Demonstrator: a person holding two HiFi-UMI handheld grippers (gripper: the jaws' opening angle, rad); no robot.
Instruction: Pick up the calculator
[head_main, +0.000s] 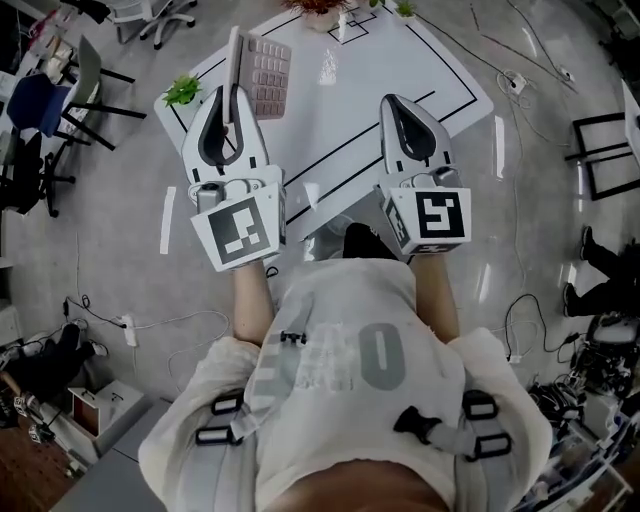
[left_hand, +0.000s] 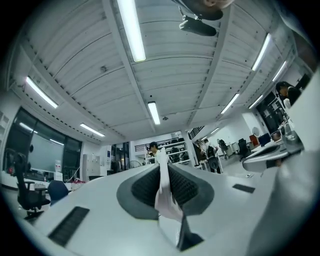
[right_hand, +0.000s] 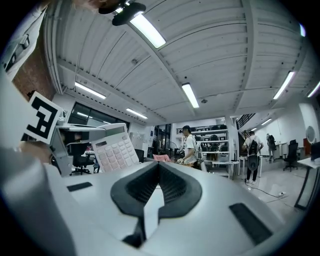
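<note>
**Holding the calculator up over the desk**

Starting at the left, a small green plant sits on the left corner of the white desk. Just right of it, over the desk's left part, the left gripper has its jaws clamped on the calculator. It pinches one thin edge, so the keypad stands on end and shows toward the right. The left gripper view shows the jaws nearly closed, with that pale edge wedged between them.

Further right, over the desk's middle, the right gripper has its jaws together with nothing in them. Its own view shows the calculator off to its left, with the room behind it, not the desk.

Judging by this, the calculator is off the desk and the pickup looks essentially done. Only keeping a steady hold seems left.
</note>
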